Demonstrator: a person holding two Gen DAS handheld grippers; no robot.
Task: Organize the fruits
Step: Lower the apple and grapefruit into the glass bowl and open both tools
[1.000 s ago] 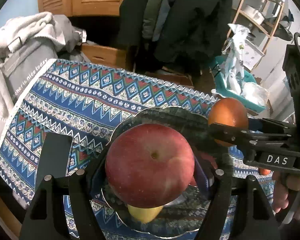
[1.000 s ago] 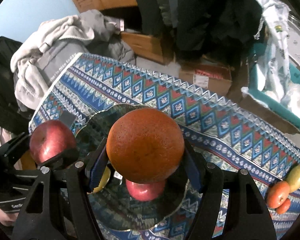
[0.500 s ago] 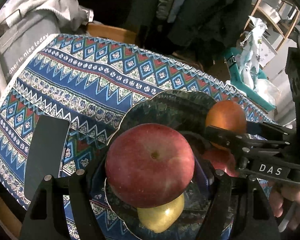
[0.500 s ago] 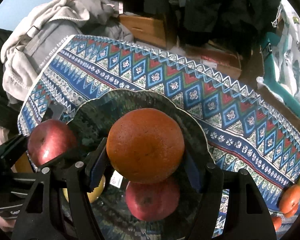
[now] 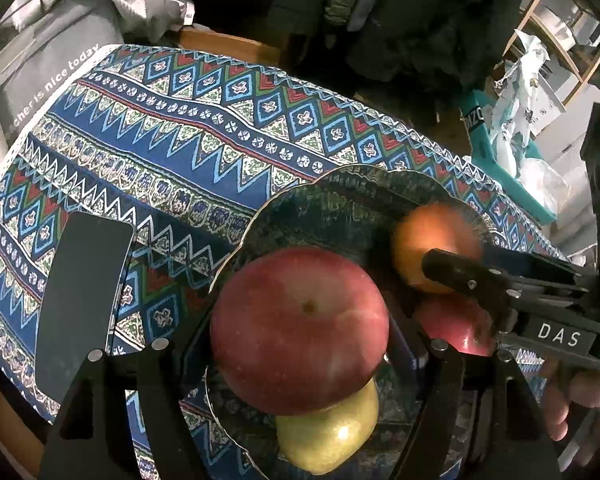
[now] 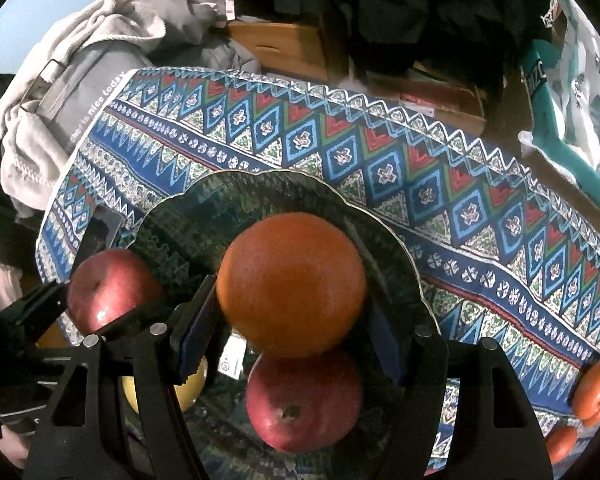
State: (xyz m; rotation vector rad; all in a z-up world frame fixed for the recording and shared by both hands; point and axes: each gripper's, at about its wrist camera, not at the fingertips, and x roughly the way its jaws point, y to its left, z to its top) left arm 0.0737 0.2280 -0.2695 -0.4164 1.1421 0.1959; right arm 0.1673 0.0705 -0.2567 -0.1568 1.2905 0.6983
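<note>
Over a dark scalloped plate (image 6: 384, 220) near the patterned surface's (image 5: 188, 128) front edge, the left gripper (image 5: 300, 344) fingers pinch a red apple (image 5: 300, 328) while the right gripper (image 6: 292, 316) fingers pinch an orange (image 6: 292, 284). Another red apple (image 6: 304, 400) and a yellow fruit (image 5: 328, 436) lie on the plate.
</note>
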